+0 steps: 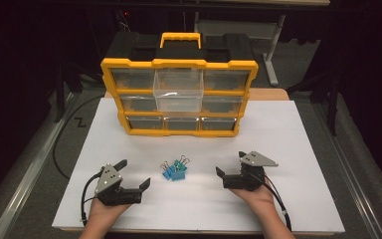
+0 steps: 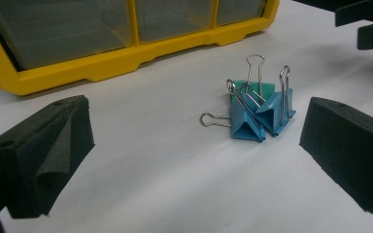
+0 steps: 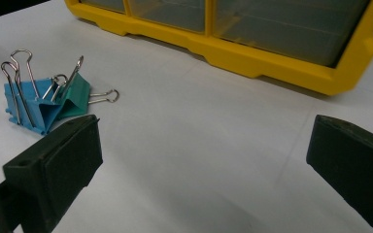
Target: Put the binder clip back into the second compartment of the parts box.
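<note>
A small heap of binder clips (image 1: 175,169), two blue and one green with silver wire handles, lies on the white board between my two grippers. My left gripper (image 1: 133,173) rests open to the left of the heap, its jaws wide apart and holding nothing. In the left gripper view the clips (image 2: 257,111) sit ahead and right of centre, beyond the open left gripper (image 2: 194,150). My right gripper (image 1: 230,163) is open on the other side of the heap. The right gripper view has the clips (image 3: 43,102) at far left, just past the left jaw of the right gripper (image 3: 204,160).
A yellow and black drawer organizer (image 1: 179,94) stands at the back of the white board (image 1: 288,149). Its clear top middle drawer (image 1: 178,89) is pulled out. The organizer's yellow frame (image 2: 102,63) (image 3: 272,53) is close ahead in both gripper views. Dark floor surrounds the table.
</note>
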Tool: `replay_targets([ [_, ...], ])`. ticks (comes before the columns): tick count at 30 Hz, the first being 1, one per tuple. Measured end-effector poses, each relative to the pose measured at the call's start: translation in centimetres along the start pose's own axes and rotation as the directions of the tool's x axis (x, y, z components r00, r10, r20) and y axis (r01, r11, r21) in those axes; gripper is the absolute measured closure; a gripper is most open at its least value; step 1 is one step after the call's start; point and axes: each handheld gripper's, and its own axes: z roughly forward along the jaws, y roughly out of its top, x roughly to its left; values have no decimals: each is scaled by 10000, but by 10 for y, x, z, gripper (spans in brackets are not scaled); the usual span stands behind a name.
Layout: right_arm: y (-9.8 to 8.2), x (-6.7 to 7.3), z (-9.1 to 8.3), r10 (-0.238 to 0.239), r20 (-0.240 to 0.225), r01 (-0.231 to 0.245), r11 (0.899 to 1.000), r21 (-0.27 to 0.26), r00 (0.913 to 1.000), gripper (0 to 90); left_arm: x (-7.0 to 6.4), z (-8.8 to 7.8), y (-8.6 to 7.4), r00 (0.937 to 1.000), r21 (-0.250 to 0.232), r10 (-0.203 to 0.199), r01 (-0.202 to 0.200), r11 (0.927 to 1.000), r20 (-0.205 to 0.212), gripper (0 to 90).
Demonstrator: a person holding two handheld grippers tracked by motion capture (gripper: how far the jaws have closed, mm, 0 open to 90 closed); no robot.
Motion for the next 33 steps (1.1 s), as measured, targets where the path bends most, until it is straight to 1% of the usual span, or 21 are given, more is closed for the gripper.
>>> replay_targets([
  [1,4,3,6,-103,-76,103,9999,-45,9999,5,0,0,0,10000,-10,14,-14,10000,9,3],
  [2,4,3,6,-103,-76,103,9999,-45,9999,5,0,0,0,10000,-10,14,-14,10000,9,3],
  [4,10,6,13,-155,-169,154,9999,-58,9997,5,0,0,0,10000,2,23,-23,10000,36,3],
  [6,12,8,16,-157,-202,156,9999,-39,9997,5,-1,0,0,10000,-25,32,-32,10000,12,3],
  [7,17,10,21,-175,-317,174,9998,-26,9993,5,-1,-1,0,10000,-63,50,-50,10000,-4,3],
  [12,24,17,30,-288,-521,291,9996,48,9982,6,0,-1,0,10000,-88,37,-38,10000,-62,3],
  [13,27,22,34,-366,-723,372,9993,65,9967,6,0,-2,0,10000,-99,24,-25,9999,-81,3],
  [17,33,30,41,-456,-1136,467,9989,69,9925,12,0,-2,0,9999,-129,38,-39,9999,-109,3],
  [18,33,30,41,-456,-1136,467,9989,69,9925,12,0,-2,0,9999,-129,38,-39,9999,-109,3],
  [19,36,35,44,-431,-1406,441,9990,46,9891,21,0,-2,0,9999,-163,36,-38,9999,-144,3],
  [21,39,39,46,-447,-1577,460,9989,47,9865,27,0,-2,0,9999,-172,42,-44,9998,-160,3],
  [22,39,39,46,-447,-1577,460,9989,47,9865,27,0,-3,0,9998,-175,53,-56,9998,-179,3],
  [24,43,45,50,-443,-1833,460,9989,48,9821,33,0,-2,0,9998,-172,25,-28,9998,-195,3],
  [25,46,51,53,-482,-2058,491,9988,-7,9774,54,1,-2,0,9998,-138,40,-43,9999,-201,3],
  [26,46,51,53,-482,-2058,491,9988,-7,9774,54,0,-2,0,9998,-127,40,-42,9999,-202,3],
  [27,49,56,55,-539,-2231,547,9985,-27,9733,73,0,-2,-1,9998,-113,48,-50,9999,-210,3],
  [28,49,56,55,-539,-2231,547,9985,-27,9733,73,0,-2,-1,9998,-113,48,-50,9999,-210,3],
  [30,50,63,58,-634,-2419,650,9979,-13,9682,108,1,-3,-1,9997,-102,35,-37,9999,-231,3],
  [31,49,69,60,-723,-2722,760,9971,30,9595,154,1,-3,-1,9997,-97,5,-8,10000,-243,3],
  [32,48,71,61,-755,-2838,810,9967,74,9559,157,1,-3,-1,9997,-97,5,-8,10000,-243,3],
  [33,47,73,62,-796,-3034,874,9961,123,9495,171,2,-3,-2,9997,-94,-22,20,10000,-230,3],
])
